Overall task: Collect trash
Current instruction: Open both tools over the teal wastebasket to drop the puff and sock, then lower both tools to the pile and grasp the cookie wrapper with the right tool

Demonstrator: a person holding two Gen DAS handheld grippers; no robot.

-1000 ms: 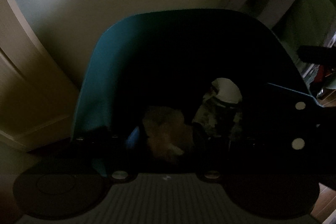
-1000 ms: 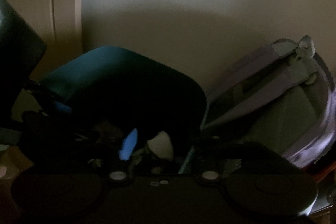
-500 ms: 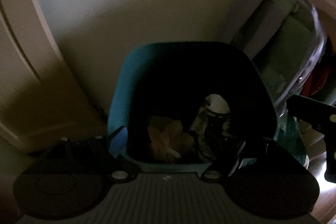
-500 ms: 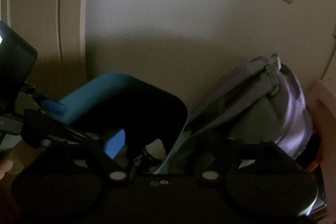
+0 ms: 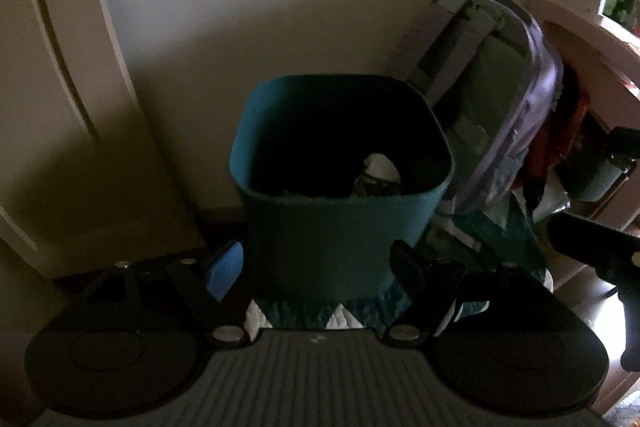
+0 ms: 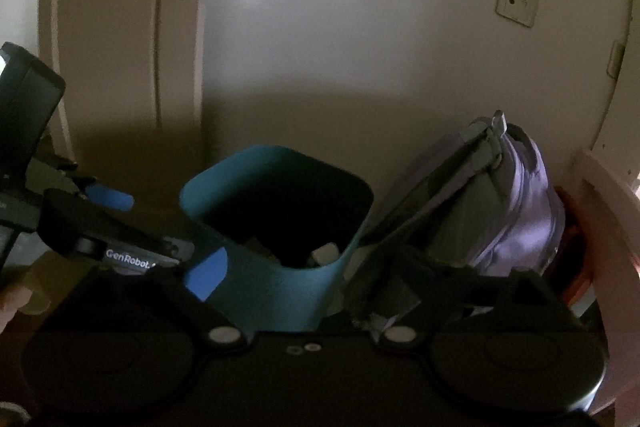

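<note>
A teal trash bin (image 5: 340, 223) stands on the floor against the wall; it also shows in the right wrist view (image 6: 276, 283). Inside it lies trash, with a white-topped piece (image 5: 380, 169) showing above the rim. My left gripper (image 5: 320, 267) is open and empty, in front of the bin and a little back from it. My right gripper (image 6: 304, 267) is open and empty, close to the bin's near right corner. The left gripper (image 6: 96, 227) also shows at the left of the right wrist view.
A purple and grey backpack (image 5: 492, 99) leans on the wall right of the bin. A door (image 5: 44, 67) with a metal handle stands at the left. A patterned rug (image 5: 360, 311) lies under the bin. A pink shelf unit (image 5: 592, 67) is at the right.
Both grippers have pulled up and back from the bin. The left gripper was over the bin's inside; now the whole bin shows in front of it.
</note>
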